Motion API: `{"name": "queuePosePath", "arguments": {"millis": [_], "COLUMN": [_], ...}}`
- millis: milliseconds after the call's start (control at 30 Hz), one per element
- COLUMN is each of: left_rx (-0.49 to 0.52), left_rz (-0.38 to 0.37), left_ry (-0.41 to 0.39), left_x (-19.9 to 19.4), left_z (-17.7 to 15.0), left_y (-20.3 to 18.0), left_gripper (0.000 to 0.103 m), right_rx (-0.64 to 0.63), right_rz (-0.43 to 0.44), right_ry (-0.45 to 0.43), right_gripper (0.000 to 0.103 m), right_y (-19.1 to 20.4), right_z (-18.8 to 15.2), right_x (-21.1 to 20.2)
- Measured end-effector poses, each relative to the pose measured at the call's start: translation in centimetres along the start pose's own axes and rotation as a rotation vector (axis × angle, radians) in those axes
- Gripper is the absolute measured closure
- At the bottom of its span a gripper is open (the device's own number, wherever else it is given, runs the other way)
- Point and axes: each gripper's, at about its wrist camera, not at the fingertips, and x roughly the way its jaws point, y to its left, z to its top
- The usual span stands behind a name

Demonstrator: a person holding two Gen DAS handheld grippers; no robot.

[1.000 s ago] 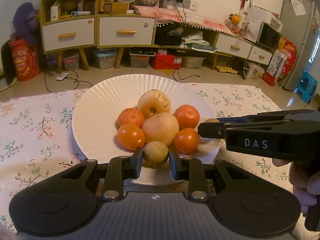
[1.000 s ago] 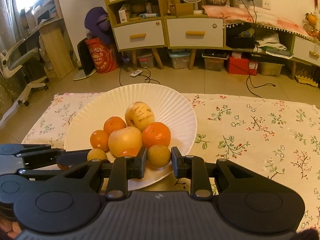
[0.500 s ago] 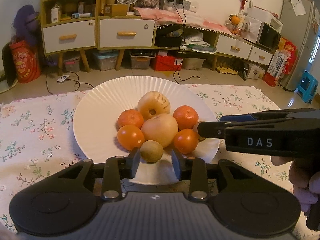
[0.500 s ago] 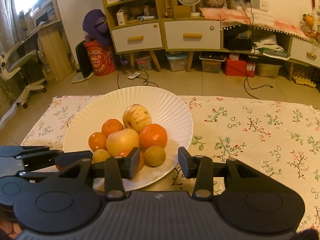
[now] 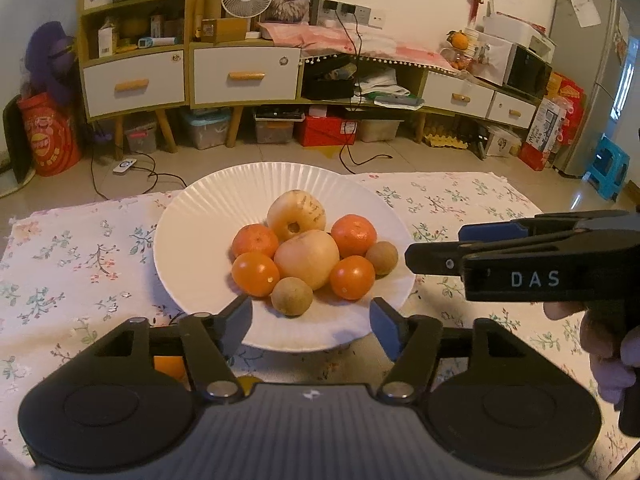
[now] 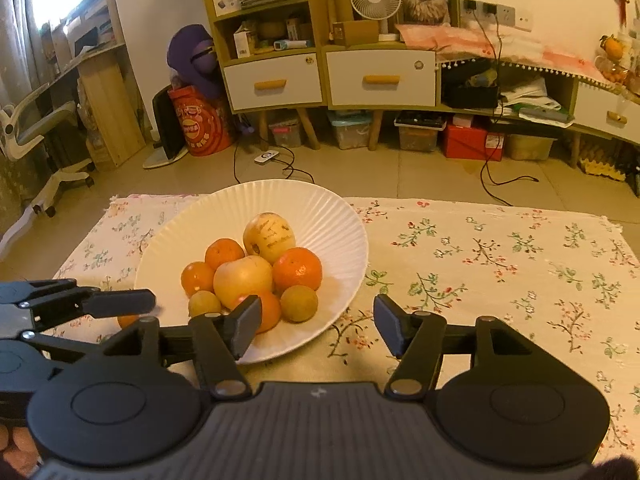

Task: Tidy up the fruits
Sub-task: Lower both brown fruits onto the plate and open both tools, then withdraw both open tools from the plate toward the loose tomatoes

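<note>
While both tongs point down toward the white plate (image 5: 192,240) on the table (image 6: 500,264), the left tongs (image 5: 311,316) and right tongs (image 6: 316,322) are opening, gripping nothing. On the plate lie four oranges (image 5: 255,274), two pale apples (image 5: 307,258) and two small brown fruits (image 5: 292,296).

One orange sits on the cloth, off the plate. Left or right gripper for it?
Left. The orange lies right beside the left gripper, on that side of the plate. The right gripper sits at the plate's other side and would have to cross it. Both jaws are opening, pressing nothing.
</note>
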Motion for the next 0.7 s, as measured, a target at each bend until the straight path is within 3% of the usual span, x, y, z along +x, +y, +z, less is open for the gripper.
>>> {"name": "queuePosePath", "arguments": {"millis": [67,133,700], "left_rx": [0.007,0.012,0.056], "left_rz": [0.001,0.006,0.048], "left_ry": [-0.004,-0.009,0.009], "left_x": [-0.5,-1.0,-4.2], "left_z": [-0.2,-0.6,-3.3], "left_y": [0.0,0.0,1.1], "left_gripper": [0.036,0.031,0.017], "right_rx": [0.0,0.0,-0.084], "right_rz": [0.003,0.007,0.016], "right_ry": [0.003,0.003,0.027], "right_gripper": [0.037,0.033,0.014], "right_y": [-0.1,-0.2,1.4], "right_z": [-0.1,-0.3,-2.0], "right_x": [-0.4,-0.8,-3.3]}}
